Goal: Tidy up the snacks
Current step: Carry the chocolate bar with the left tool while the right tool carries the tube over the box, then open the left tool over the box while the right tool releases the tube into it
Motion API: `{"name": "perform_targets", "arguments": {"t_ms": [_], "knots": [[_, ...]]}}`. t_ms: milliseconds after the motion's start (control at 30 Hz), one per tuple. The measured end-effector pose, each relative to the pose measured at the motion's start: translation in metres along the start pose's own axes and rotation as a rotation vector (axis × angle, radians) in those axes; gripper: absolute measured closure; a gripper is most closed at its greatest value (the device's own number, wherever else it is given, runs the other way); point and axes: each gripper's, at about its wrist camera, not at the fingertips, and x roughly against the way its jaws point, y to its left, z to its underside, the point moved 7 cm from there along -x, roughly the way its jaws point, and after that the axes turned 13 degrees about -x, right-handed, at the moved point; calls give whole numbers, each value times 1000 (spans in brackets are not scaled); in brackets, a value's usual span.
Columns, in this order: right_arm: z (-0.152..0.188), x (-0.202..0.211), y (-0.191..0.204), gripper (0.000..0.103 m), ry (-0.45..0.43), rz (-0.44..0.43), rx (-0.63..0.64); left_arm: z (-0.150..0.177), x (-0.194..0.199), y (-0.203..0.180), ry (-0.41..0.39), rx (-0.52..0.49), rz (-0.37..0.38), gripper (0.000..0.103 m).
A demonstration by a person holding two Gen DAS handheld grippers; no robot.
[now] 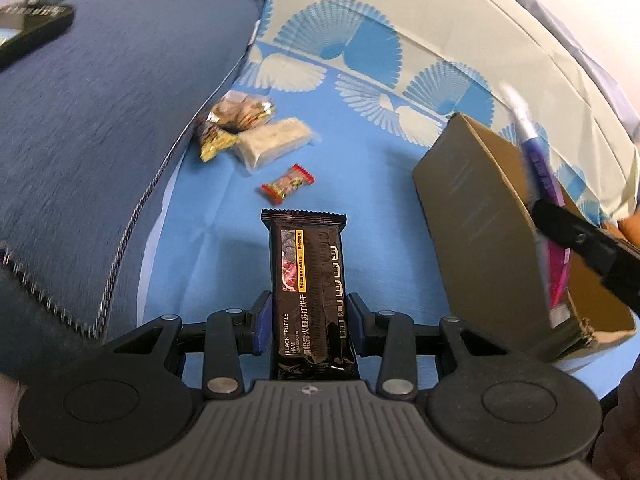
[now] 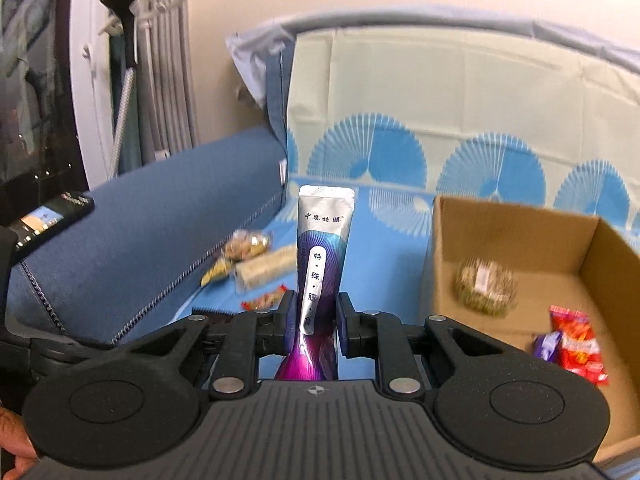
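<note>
wrist cams low, close, both see box (image 1: 480, 216)

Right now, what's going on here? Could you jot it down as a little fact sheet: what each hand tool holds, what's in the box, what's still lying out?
left gripper: jaws shut on black cracker pack
right gripper: jaws shut on silver-purple sachet
cardboard box: open; holds round greenish snack, red packet, small purple packet
loose on blue cloth: red-ended candy, pale bar, small wrapped snacks
surface: bed beside blue cushion
</note>
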Motion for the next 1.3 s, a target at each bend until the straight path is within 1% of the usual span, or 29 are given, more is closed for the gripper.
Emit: {"name": "perform_targets", "arguments": {"t_ms": [100, 200, 300, 367, 500, 667, 800, 867, 967, 1067, 1167, 1300], "knots": [[-9, 10, -7, 82, -40, -11, 8, 1, 3, -6, 27, 29, 5, 61], [-20, 18, -16, 82, -73, -18, -16, -6, 6, -15, 36, 54, 9, 61], [-33, 26, -26, 82, -107, -10, -63, -23, 7, -29, 31, 87, 26, 61], [-41, 31, -34, 82, -130, 4, -93, -39, 8, -43, 19, 89, 36, 61], [-57, 41, -54, 82, -183, 60, -160, -75, 15, -87, -37, 40, 77, 61], [-71, 52, -95, 82, -232, 169, -262, -119, 23, -157, -120, -34, 162, 61], [-75, 59, -131, 82, -262, 263, -328, -139, 26, -208, -165, -96, 229, 61], [-75, 63, -145, 82, -278, 300, -355, -147, 24, -230, -177, -125, 247, 61], [-74, 66, -161, 82, -298, 347, -382, -154, 18, -251, -178, -128, 279, 61], [-72, 68, -170, 82, -302, 367, -401, -156, 15, -264, -175, -132, 294, 61], [-72, 66, -175, 82, -303, 369, -413, -158, 11, -272, -175, -139, 304, 61], [-73, 65, -174, 82, -307, 370, -411, -161, 9, -274, -180, -151, 313, 61]]}}
